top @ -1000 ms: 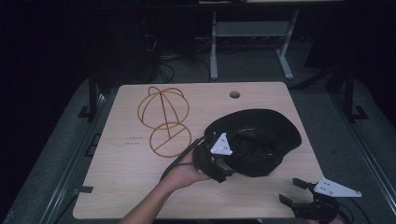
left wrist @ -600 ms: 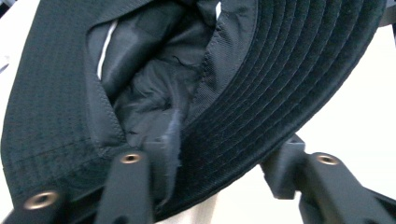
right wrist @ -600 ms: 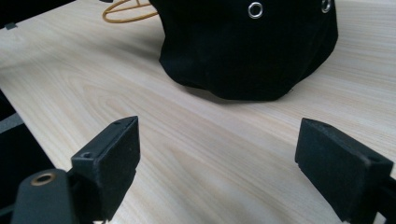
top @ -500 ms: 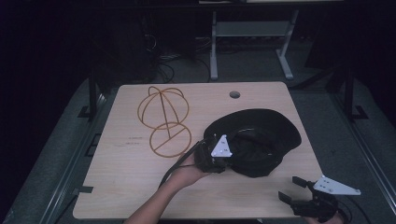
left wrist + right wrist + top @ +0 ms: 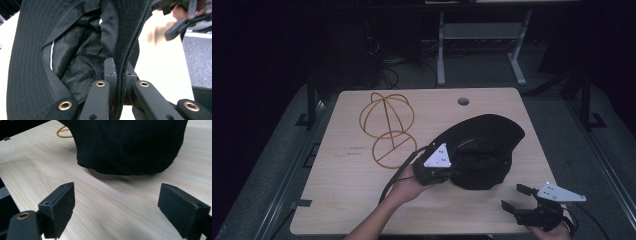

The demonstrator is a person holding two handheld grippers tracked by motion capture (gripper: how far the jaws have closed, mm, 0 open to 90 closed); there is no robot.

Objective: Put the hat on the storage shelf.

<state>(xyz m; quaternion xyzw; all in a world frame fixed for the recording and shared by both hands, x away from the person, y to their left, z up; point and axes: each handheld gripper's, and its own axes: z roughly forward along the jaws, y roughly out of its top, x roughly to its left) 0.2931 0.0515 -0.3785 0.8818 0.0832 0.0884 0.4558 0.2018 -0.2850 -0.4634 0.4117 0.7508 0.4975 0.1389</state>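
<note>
The room was dark around a pale wooden desk [image 5: 347,200]. A black hat [image 5: 484,150] lay right of centre beside a wire stand [image 5: 387,127]. It appeared soft and light; its stitched brim offered the firmest hold. Left gripper [image 5: 117,75] jaws pinched that brim. Right gripper [image 5: 116,206] jaws stood wide, empty, near the hat.

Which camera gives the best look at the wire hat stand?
The high view: the whole stand shows on the table, left of the hat. The right gripper view catches a sliver of its wire beside the hat.
</note>
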